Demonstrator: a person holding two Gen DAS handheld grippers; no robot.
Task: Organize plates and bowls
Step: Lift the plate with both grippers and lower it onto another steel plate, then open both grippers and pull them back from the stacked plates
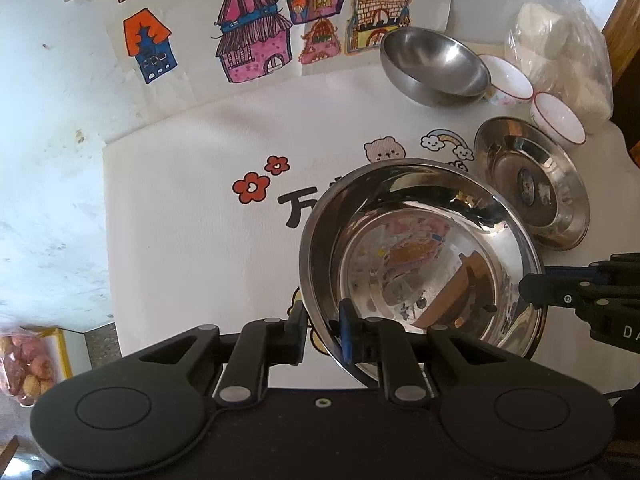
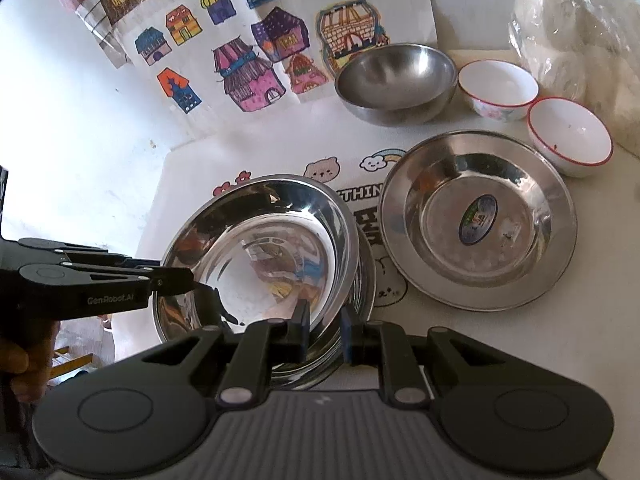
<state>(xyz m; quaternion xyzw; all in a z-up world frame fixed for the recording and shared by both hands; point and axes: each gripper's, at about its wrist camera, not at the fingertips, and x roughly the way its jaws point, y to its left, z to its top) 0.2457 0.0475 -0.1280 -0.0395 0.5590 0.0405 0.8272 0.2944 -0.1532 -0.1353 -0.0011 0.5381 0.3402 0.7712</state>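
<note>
Both grippers clamp opposite rims of a steel basin [image 2: 256, 256]: left gripper [image 1: 322, 330], right gripper [image 2: 324, 330]. It tilts over the white printed tablecloth [image 1: 192, 216]. Beside it lies a steel plate [image 2: 478, 216]; farther stand a steel bowl [image 2: 396, 80], two white bowls [image 2: 498, 88], then house drawings [image 2: 256, 76] on the wall.

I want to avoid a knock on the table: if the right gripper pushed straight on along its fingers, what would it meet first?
Nothing new at first: the right gripper is already shut on the near rim of the steel basin. Pushed further, it would probably drive that basin against the steel dishes stacked beneath it, then the table, though depth is unclear.
</note>
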